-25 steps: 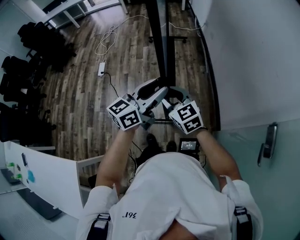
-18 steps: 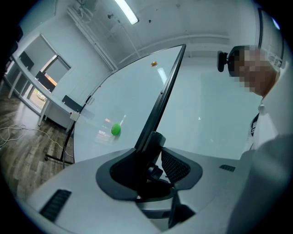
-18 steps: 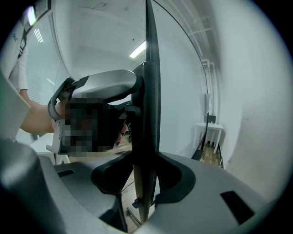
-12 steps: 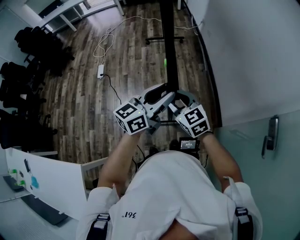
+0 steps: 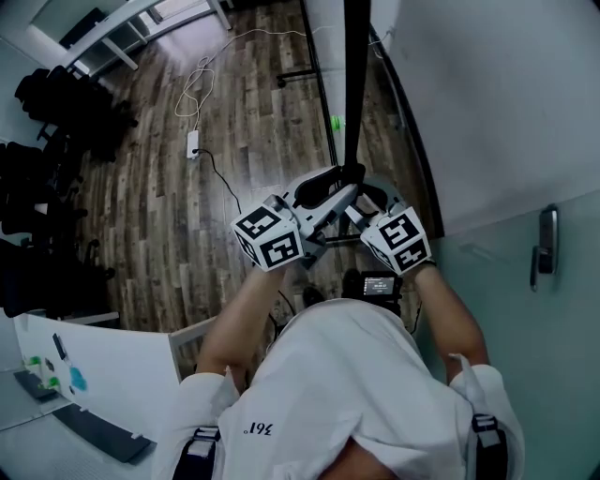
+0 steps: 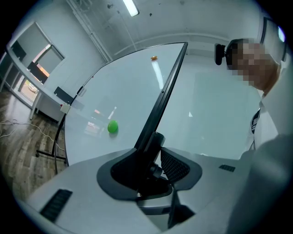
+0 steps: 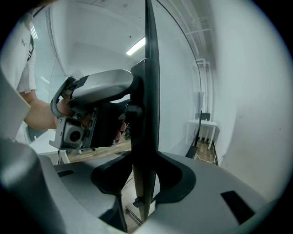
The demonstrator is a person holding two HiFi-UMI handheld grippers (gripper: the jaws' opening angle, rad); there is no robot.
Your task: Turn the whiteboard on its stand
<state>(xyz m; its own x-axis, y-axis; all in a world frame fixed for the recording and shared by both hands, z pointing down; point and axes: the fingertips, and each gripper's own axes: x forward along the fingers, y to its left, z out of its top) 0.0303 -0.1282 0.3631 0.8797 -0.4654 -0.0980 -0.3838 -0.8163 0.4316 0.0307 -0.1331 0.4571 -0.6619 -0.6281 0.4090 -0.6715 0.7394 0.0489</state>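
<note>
The whiteboard (image 5: 330, 56) stands edge-on in the head view, its black frame (image 5: 354, 84) running up from both grippers. A green magnet (image 5: 334, 123) sticks to its face. My left gripper (image 5: 323, 192) and right gripper (image 5: 366, 199) meet at the same stretch of frame from opposite sides. In the left gripper view the frame (image 6: 165, 96) runs into the left gripper (image 6: 153, 155), which is shut on it, with the green magnet (image 6: 112, 127) on the white face. In the right gripper view the right gripper (image 7: 145, 183) is shut on the frame (image 7: 149, 91), and the left gripper (image 7: 91, 114) shows just beyond.
The stand's foot bar (image 5: 300, 73) rests on the wood floor. A power strip with its cable (image 5: 192, 143) lies to the left, near black chairs (image 5: 47, 122). A white table (image 5: 112, 28) is far left. A glass door with a handle (image 5: 544, 246) is close on the right.
The board's edge has swung round in the head view and now points straight up the picture, with the green magnet in sight. Both grippers have shifted right and up with it, still clamped.
</note>
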